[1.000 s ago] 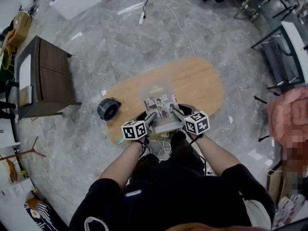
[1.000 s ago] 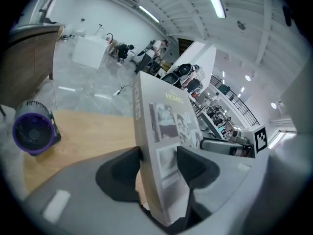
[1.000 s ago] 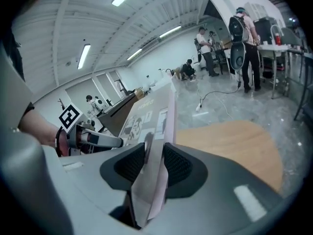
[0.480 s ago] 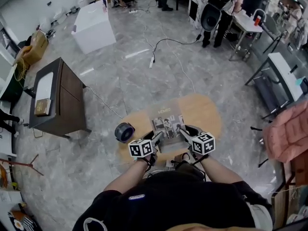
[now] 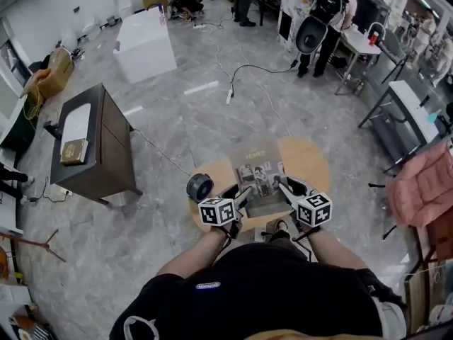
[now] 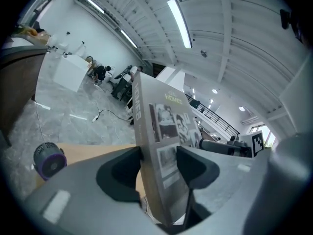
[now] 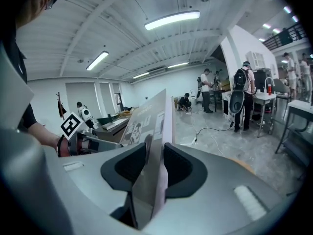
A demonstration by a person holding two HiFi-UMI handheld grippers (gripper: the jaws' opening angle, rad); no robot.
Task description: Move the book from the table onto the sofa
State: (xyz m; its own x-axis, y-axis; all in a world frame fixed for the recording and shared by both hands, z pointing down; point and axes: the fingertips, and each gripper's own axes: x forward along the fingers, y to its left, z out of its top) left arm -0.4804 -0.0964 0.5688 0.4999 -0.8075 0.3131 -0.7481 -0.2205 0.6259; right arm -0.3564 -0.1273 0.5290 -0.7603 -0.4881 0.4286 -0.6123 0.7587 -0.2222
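Grip comes first: your left gripper [image 5: 243,195] is clamped on the left, spine-side edge of the book [image 5: 260,179], and your right gripper [image 5: 285,189] is clamped on its opposite edge; both pairs of jaws are pressed onto it, neither spread, and each gripper view shows the book standing between the pads. A second ago the book sat low at the near edge of the table [image 5: 311,163] with your grippers at its sides; now it hangs in the air between them, cover up and roughly level, above the near part of the tabletop; nothing else touches it. The table and the small round fan [image 5: 199,187] at its left end look smaller beneath you than they did, and more of the room has come into sight, so you have risen with the load. That means the pick-up is done and only the carry and the set-down remain. Further left stands the dark cabinet [image 5: 99,144]; at the far end are people [image 5: 329,13] by benches; no sofa can be picked out in any view, so you probably need to turn to find it, keeping both pinches firm as you go.
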